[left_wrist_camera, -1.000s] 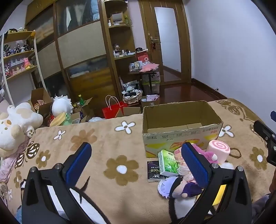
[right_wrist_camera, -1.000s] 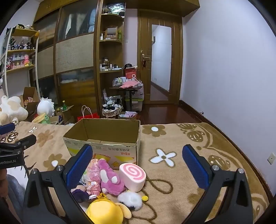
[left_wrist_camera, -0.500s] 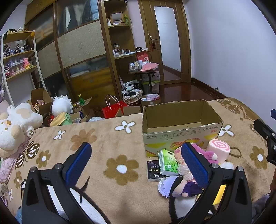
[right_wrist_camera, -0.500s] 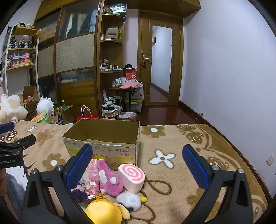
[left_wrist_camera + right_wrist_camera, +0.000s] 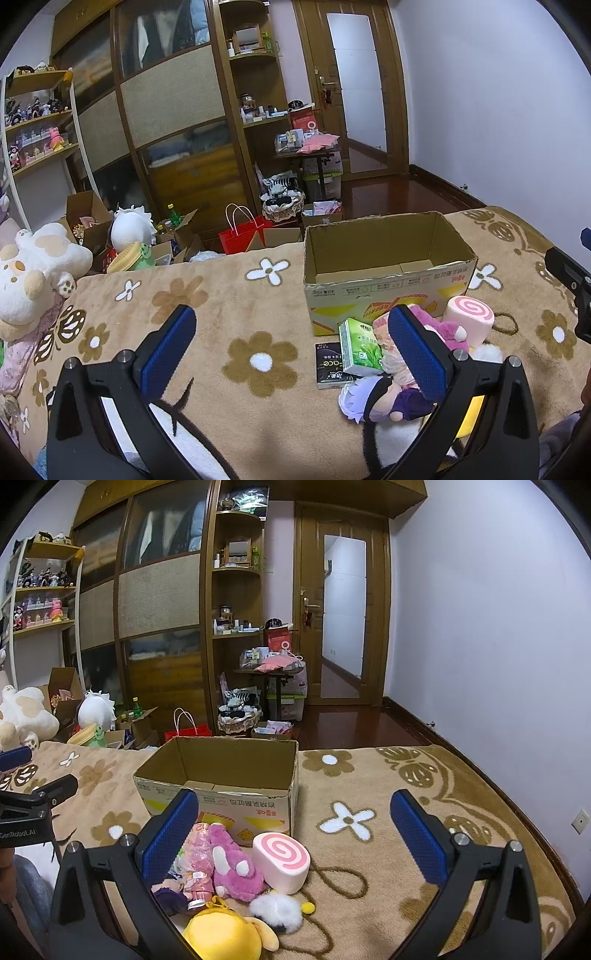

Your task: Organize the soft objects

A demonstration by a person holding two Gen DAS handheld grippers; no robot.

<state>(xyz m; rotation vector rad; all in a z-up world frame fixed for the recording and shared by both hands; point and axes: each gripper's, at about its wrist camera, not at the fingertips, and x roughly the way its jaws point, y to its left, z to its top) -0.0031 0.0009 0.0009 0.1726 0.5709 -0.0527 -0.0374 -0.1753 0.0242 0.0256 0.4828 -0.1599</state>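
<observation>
An open, empty cardboard box [image 5: 384,291] [image 5: 229,794] stands on the flower-patterned blanket. In front of it lies a pile of soft toys: a pink swirl roll cushion [image 5: 281,862] [image 5: 468,317], a pink plush [image 5: 232,867], a pink packet [image 5: 197,853], a purple-haired doll [image 5: 376,397], a yellow plush [image 5: 218,934] and a white fluffy ball [image 5: 276,910]. A green tissue pack [image 5: 360,347] and a black pack [image 5: 330,365] lie beside them. My left gripper [image 5: 291,350] is open and empty, left of the pile. My right gripper [image 5: 295,842] is open and empty above the pile.
A large white plush [image 5: 33,273] sits at the blanket's left end. Beyond the bed are boxes, a red bag [image 5: 242,236], a wardrobe, shelves and a door. The blanket [image 5: 406,812] to the right of the box is bare.
Both grippers have stayed nearly still; the right view has shifted very slightly. Nothing was picked up or released.
</observation>
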